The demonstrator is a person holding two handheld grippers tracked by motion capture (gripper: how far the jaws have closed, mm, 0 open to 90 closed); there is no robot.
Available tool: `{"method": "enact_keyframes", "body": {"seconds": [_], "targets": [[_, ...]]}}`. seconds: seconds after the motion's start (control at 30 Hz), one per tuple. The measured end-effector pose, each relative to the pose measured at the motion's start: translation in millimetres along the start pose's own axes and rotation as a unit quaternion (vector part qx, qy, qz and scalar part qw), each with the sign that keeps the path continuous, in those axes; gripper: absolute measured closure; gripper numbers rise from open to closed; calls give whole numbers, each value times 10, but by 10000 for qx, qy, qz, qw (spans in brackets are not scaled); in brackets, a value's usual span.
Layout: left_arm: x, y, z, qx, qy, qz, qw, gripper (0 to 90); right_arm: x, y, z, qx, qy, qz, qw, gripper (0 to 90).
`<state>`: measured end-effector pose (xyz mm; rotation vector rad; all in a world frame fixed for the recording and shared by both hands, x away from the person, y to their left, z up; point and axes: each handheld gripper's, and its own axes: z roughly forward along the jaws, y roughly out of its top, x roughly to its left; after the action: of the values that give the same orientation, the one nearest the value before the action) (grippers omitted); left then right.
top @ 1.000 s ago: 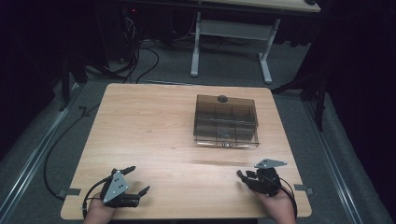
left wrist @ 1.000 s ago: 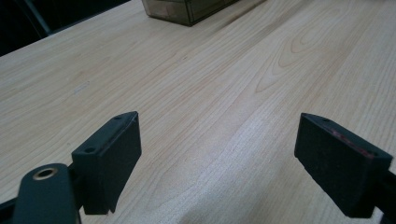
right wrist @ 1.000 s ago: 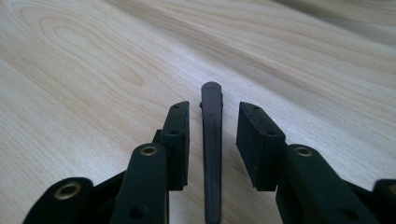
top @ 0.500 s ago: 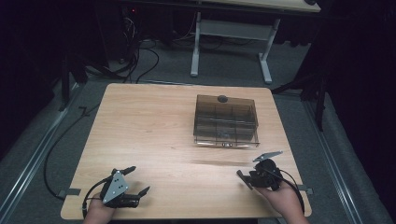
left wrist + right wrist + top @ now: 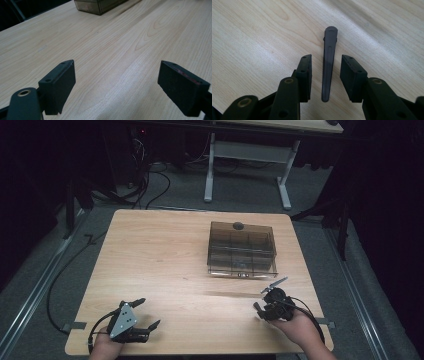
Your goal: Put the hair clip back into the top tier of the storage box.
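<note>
Dark floor, trailing cables and a second desk's white legs are framing the pale wooden table (image 5: 165, 255), which is carrying a smoky translucent compartment box (image 5: 241, 248) toward its 1 o'clock part, a dark round knob sitting at the box's far edge. Near the table's 5 o'clock corner, the right gripper (image 5: 325, 75) is hovering low over a slim dark hair clip (image 5: 327, 60) that is lying flat on the wood, its rounded end pointing to 12 o'clock in the right gripper view. The jaws are standing partly spread, one on each side of the clip's narrow end, and they are not yet touching it. At the 7 o'clock corner the left gripper (image 5: 135, 316) is resting with its jaws spread wide over bare wood, holding nothing.

Judging from this, the work is only beginning: the clip is being straddled but not yet pinched or lifted. Closing on it, raising it and probably carrying it to the box, which lies at 11 o'clock from the right hand (image 5: 299, 329), all remain to be done.
</note>
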<state>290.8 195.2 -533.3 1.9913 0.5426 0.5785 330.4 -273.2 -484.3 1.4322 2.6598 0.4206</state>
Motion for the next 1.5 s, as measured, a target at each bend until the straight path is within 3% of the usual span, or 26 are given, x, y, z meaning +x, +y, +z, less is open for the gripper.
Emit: {"method": "enact_keyframes", "body": {"seconds": [0.3,0.57,0.97,1.5], "targets": [[-1,0,-1,-4,-13,13,10000,152,36,98,30,401,-75,-192,9990,623],[-2,0,-3,-9,-31,23,10000,152,-7,214,48,734,-46,-168,9972,639],[-2,0,-4,-8,-39,16,10000,152,-73,325,67,986,22,-153,9950,722],[-1,0,-4,-12,-43,14,10000,152,-31,373,133,1148,-15,-205,9932,800]]}}
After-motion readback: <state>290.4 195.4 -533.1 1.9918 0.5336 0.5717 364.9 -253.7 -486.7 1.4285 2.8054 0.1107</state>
